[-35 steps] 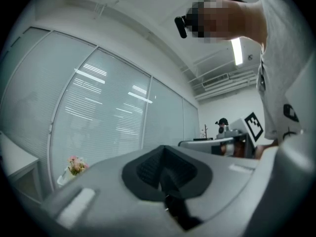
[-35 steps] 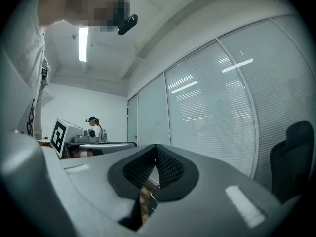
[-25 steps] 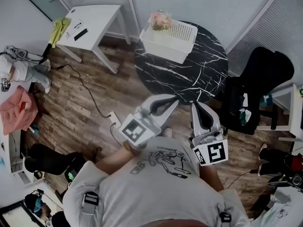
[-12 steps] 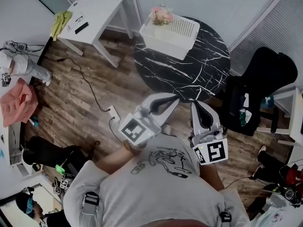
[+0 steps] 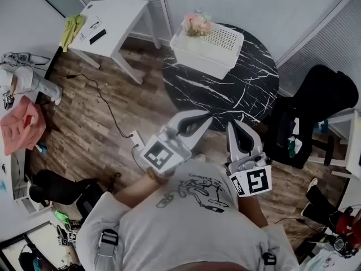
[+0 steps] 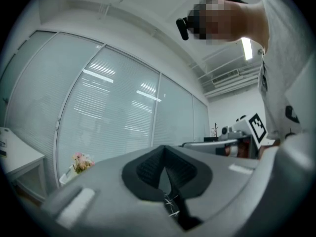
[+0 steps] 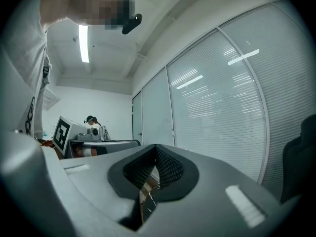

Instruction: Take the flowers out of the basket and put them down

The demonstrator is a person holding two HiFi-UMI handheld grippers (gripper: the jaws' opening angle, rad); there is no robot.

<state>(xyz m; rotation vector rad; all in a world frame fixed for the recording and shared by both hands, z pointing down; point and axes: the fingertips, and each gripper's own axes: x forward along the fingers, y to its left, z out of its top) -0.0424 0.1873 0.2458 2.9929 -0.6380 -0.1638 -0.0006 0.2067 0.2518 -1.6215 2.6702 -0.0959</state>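
Left gripper (image 5: 207,117): jaws clenched tip to tip, nothing between them. Its own view confirms this, with the ribbed pads (image 6: 148,168) meeting at the front and only a sliver of daylight behind. Right gripper (image 5: 232,124): same state, pinched shut and empty. Its own view looks across the room at blinds, with no task object ahead. Both are held close to the person's torso, pointing away from the body, left beside right and a little apart.

Just beyond the tips is the near edge of a round black marble table (image 5: 240,92). A white basket (image 5: 198,59) sits on its far-left part. The flowers (image 5: 196,23), pink with some green, stand in the basket's far-left corner. The left gripper view catches them small and low on the left (image 6: 81,161). They are well apart from both grippers.

Progress, as I read it: nothing done yet. The flowers are untouched and the basket is full. Still to do: reach across the table, open a jaw, take the stems, lift clear of the rim and set down. The bare marble near and right of the basket looks like the obvious landing spot.

A white side table (image 5: 115,20) stands far left on the wood floor (image 5: 96,114).
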